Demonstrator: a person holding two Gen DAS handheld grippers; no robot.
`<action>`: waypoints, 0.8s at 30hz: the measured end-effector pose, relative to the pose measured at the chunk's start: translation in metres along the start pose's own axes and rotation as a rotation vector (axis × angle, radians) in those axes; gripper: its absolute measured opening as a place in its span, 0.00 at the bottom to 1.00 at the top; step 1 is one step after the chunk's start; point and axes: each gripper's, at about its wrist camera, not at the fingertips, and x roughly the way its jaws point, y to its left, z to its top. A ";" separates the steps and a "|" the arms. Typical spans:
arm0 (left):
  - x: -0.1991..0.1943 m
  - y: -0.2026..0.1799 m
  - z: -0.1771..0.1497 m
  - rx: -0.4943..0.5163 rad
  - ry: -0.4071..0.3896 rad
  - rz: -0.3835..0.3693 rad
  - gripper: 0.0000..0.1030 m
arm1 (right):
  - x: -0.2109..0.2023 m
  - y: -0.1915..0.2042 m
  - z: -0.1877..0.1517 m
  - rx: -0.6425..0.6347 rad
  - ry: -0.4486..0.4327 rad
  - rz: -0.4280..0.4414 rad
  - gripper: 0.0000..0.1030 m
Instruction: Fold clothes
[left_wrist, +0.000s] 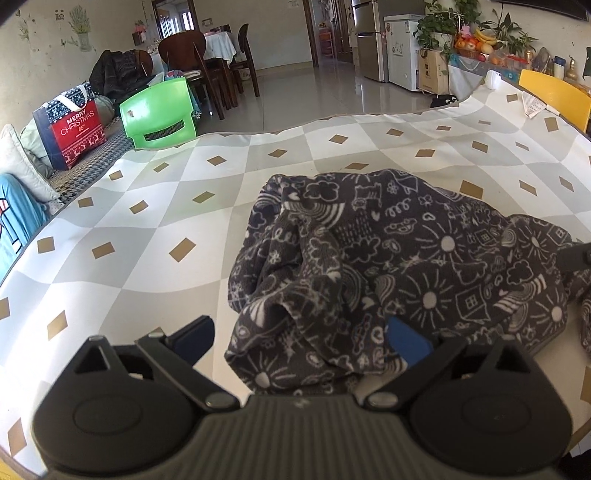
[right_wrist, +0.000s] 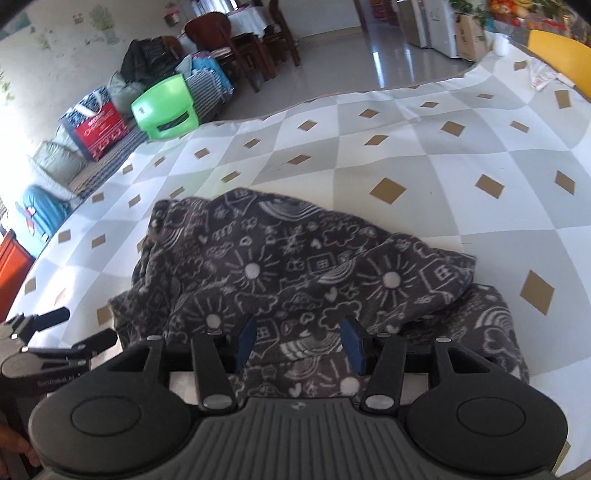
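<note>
One garment is on the table (left_wrist: 155, 258): a dark grey fleece garment (left_wrist: 388, 258) printed with white doodles of suns, clouds, houses and hearts, lying crumpled toward the near edge, right of centre in the left wrist view.

Left gripper (left_wrist: 299, 336): jaws spread wide, nothing pinched; a rumpled flap of the fleece lies between them, the blue pad on the right side partly tucked under cloth.

Right gripper (right_wrist: 298, 345): jaws about half open, poised over the near edge of the garment, pads not seen pressing on it.

Handling, as judged: soft, light, limp and thick-piled; it should bunch rather than slide, and poses no breakage risk. Best taken at a hem or corner, one per gripper, then lifted and spread flat.

Legible writing: "MERRY CHRISTMAS" on a red gift bag (left_wrist: 75, 129) beyond the far left corner. Other labels unreadable.
</note>
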 end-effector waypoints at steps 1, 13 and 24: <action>0.002 0.000 0.000 -0.001 0.009 0.002 1.00 | 0.004 0.004 -0.002 -0.019 0.014 0.009 0.48; 0.016 0.009 -0.001 -0.050 0.048 0.014 1.00 | 0.050 0.053 -0.025 -0.253 0.130 0.060 0.53; 0.021 0.018 -0.005 -0.060 0.045 0.054 1.00 | 0.094 0.097 -0.059 -0.531 0.161 -0.024 0.55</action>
